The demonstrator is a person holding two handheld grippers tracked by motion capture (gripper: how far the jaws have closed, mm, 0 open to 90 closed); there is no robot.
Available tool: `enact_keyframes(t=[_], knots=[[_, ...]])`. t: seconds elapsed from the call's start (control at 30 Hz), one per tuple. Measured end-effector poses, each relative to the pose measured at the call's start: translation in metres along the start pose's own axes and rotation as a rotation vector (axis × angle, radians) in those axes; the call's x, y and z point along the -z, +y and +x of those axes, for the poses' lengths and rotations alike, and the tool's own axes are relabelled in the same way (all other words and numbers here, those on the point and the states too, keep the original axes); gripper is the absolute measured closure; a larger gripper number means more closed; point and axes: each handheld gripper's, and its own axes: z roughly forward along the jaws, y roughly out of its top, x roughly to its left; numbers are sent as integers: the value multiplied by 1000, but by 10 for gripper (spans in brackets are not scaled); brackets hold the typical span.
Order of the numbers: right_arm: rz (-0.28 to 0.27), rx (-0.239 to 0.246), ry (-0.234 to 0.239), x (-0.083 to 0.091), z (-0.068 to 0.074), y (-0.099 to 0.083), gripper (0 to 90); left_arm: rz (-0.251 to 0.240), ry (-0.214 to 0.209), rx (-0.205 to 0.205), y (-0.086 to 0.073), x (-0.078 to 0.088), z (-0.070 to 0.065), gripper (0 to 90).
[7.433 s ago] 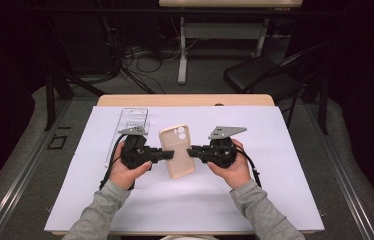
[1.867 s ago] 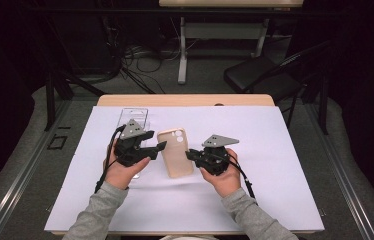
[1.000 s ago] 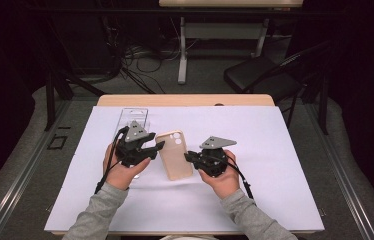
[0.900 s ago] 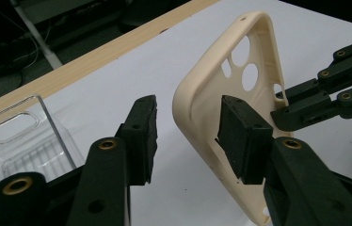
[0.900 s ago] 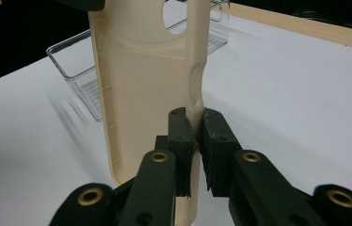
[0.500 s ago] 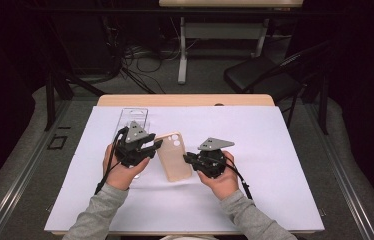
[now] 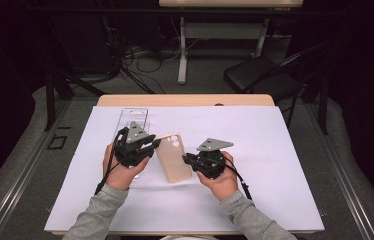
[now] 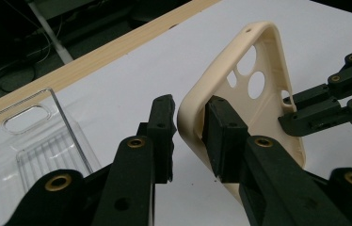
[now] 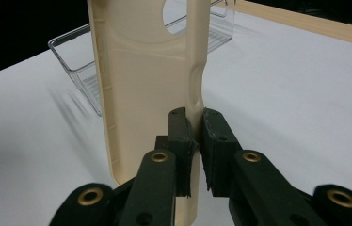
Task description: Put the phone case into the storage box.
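A beige phone case [image 7: 173,157] is held just above the white surface [image 7: 275,150] near its middle, between the two claws. Its right side wall is pinched by the clamped right claw [image 9: 194,136], while the left claw [image 8: 188,127], whose jaws have just been closing, straddles the far left corner with a small gap at the outer pad. A clear case [image 7: 131,120] lies at the far left.

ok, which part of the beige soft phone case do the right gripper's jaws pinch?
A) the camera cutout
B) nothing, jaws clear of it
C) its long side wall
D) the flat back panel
C: in the right gripper view the right gripper pinches the beige phone case by its side wall, which dents there.
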Motion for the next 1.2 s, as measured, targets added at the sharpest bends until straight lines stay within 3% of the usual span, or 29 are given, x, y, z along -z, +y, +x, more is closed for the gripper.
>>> enact_keyframes(t=[0.53, 1.2], knots=[[1, 1, 3, -1, 1, -1, 831, 18, 7, -12, 0, 1, 0, 783], [4, -2, 6, -1, 1, -2, 828, 27, -16, 14, 0, 1, 2, 787]])
